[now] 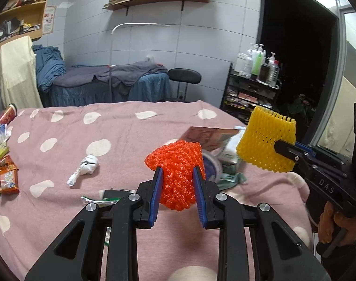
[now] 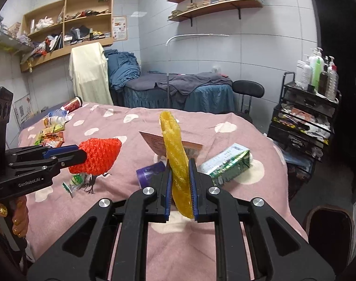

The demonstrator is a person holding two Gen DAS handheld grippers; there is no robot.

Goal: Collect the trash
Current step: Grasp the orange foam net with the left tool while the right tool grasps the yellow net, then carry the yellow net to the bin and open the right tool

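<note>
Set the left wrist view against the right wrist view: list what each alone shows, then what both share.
Left wrist only: a crumpled white tissue on the pink blanket.
Right wrist only: the wooden cubby shelf's full front and a dark bin beside the bed.
Both: left tongs shut on the orange foam net, right tongs shut on the yellow foam net, and the purple tape roll.

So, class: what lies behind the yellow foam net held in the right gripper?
Behind the yellow foam net: a brown card, a purple tub and a green-white carton. The net hides the card's middle.
</note>
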